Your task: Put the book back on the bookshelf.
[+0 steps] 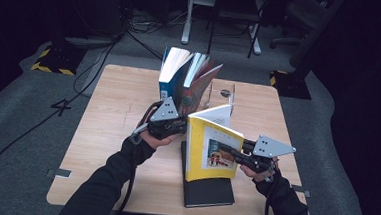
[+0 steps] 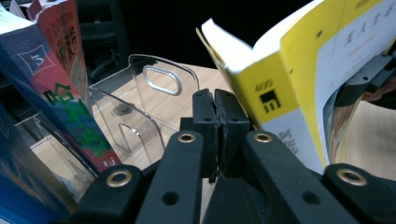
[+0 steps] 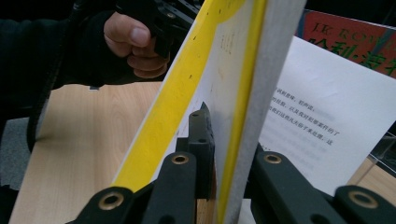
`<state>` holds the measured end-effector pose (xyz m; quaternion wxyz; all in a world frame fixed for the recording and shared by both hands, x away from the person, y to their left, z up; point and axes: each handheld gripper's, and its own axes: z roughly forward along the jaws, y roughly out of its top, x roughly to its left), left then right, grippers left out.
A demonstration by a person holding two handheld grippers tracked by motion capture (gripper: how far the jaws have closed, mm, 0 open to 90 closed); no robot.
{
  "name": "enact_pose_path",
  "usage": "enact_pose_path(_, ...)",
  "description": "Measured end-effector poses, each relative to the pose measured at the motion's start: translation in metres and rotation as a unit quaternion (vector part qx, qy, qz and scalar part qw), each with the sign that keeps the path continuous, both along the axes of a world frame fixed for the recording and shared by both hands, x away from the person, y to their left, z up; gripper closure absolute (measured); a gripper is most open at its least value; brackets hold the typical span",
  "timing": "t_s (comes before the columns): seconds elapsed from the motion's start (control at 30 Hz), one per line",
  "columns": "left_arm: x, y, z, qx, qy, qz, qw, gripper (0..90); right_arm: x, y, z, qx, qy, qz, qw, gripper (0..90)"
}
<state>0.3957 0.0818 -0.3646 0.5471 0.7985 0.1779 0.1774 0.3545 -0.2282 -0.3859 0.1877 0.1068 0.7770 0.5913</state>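
A yellow book (image 1: 200,160) stands upright and partly fanned over the middle of the wooden table (image 1: 110,117). My right gripper (image 1: 227,153) comes in from the right and is shut on its front cover and pages (image 3: 187,79); one black fingertip (image 3: 201,122) presses the cover, the other is hidden behind the pages. My left gripper (image 1: 182,127) sits just left of the book's spine (image 2: 273,100). Its jaws are shut against each other with nothing between them (image 2: 217,122). I cannot tell whether it touches the spine.
A black book (image 1: 207,191) lies flat beneath the yellow one near the front edge. A clear acrylic bookend (image 1: 223,95) stands at the back, with a blue book and a red-covered book (image 1: 185,79) leaning in it. Chairs and cables lie beyond the table.
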Motion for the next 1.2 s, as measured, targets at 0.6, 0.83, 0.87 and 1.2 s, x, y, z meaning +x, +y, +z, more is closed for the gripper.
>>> enact_pose_path(0.6, -0.040, 0.003, -0.028, 0.033, 0.011, 0.000, 0.9994, 60.3, -0.017, -0.015, -0.005, 0.014, 0.002, 0.016, 0.9998, 83.5)
enact_pose_path(0.83, -0.055, 0.008, -0.051, 0.055, 0.015, 0.017, 0.9982, 35.6, -0.025, -0.016, -0.006, 0.018, 0.000, 0.013, 0.9998, 83.5)
enact_pose_path(0.87, -0.056, 0.009, -0.053, 0.057, 0.018, 0.017, 0.9981, 33.5, -0.026, -0.016, -0.007, 0.019, -0.001, 0.011, 0.9998, 83.5)
enact_pose_path(1.2, -0.069, 0.008, -0.074, 0.079, 0.053, -0.017, 0.9953, 22.3, -0.038, -0.019, -0.009, 0.017, -0.003, 0.013, 0.9998, 83.2)
